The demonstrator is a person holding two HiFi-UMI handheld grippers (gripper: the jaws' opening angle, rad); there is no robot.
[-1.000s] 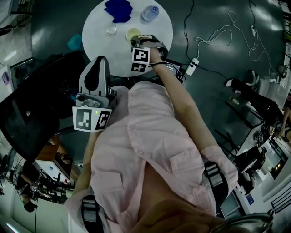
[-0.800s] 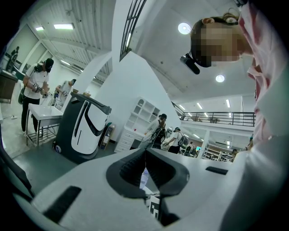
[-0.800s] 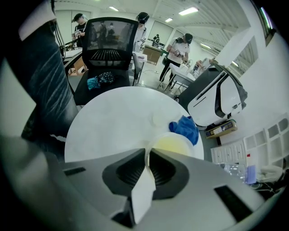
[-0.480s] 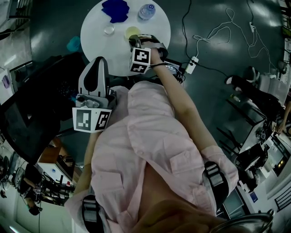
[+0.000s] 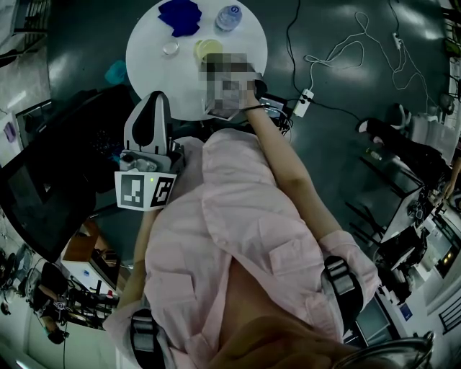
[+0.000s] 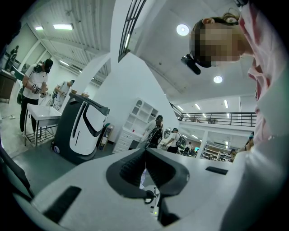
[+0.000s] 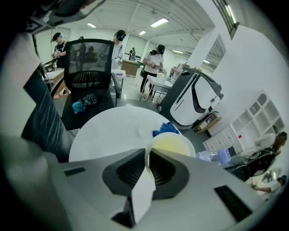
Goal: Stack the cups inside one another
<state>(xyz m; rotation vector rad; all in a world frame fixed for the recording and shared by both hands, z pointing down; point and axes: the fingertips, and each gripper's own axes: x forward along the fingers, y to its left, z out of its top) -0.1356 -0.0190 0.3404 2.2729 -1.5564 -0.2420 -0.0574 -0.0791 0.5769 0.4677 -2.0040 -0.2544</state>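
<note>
A round white worktop (image 5: 153, 63) stands on a dark floor (image 5: 346, 94). On it, at the far edge, lies a crumpled blue cloth (image 5: 178, 14), with a clear water bottle (image 5: 227, 16) near it to the right and a small clear cup (image 5: 171, 48) closer to the middle, apart from both. A pale yellow cup (image 5: 209, 49) shows just beside the small one, but whether its base rests on the worktop cannot be told.

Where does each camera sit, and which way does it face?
Head view: on the person's head, steeply down at the table; shirt, right arm show.
Left gripper view: on the left tongs, level across the room; shut, empty.
Right gripper view: on the right tongs, down at the table; gripping the yellow cup.
Head and right gripper views share table, cup.
</note>
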